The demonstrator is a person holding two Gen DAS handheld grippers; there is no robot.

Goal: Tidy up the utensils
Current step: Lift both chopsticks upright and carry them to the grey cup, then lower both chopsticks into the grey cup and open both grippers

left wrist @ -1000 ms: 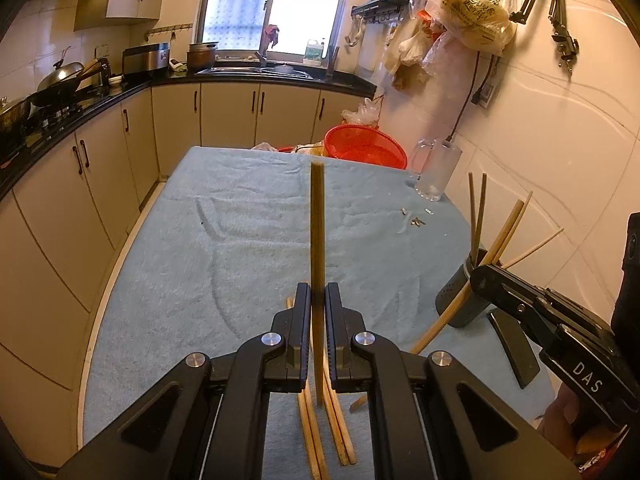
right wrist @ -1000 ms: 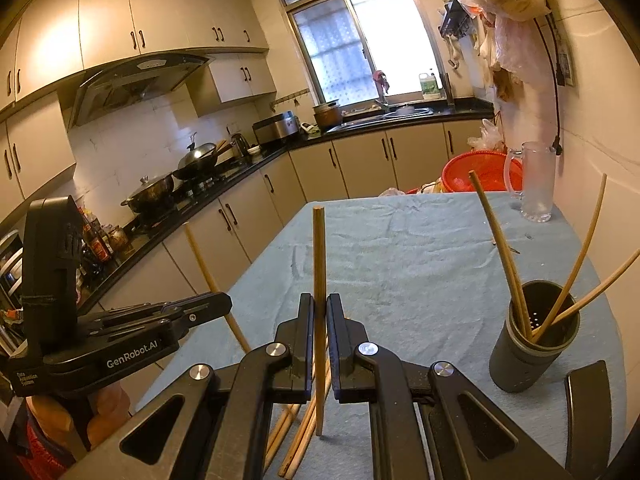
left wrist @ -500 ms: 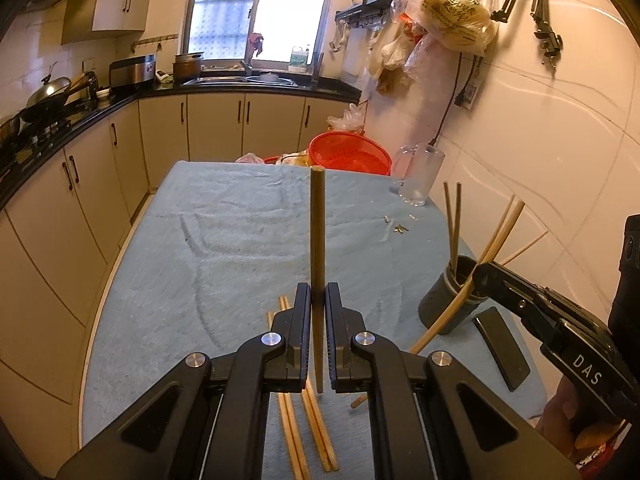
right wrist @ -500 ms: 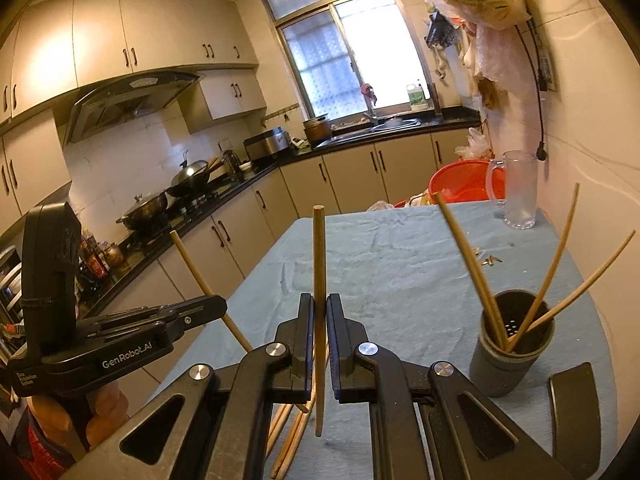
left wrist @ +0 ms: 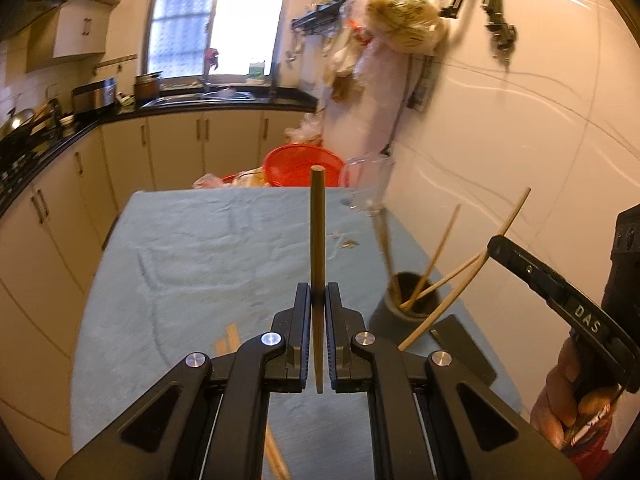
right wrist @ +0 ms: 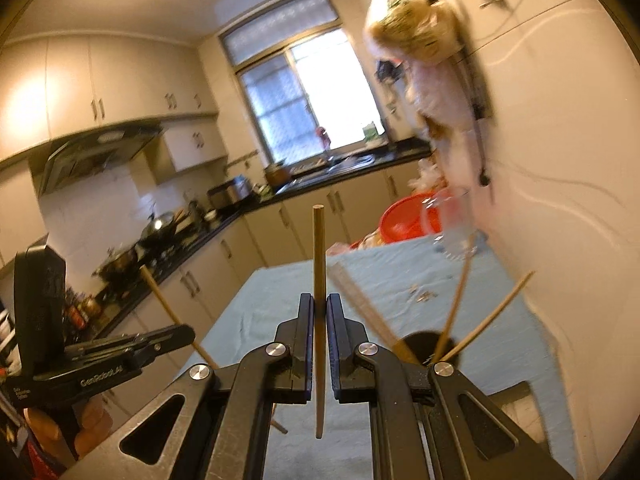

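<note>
2 grippers [left wrist: 318,300], 1 holder [left wrist: 412,300]

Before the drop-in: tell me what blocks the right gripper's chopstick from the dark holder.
Nothing lies between the chopstick and the holder, but three chopsticks already lean out of its mouth, crowding the opening.

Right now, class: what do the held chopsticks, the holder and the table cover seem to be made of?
Chopsticks: probably bamboo or wood, matte tan, straight.
Holder: dark, dull; plastic or ceramic, unclear.
Table cover: blue towel-like cloth, wrinkled, nappy.
</note>
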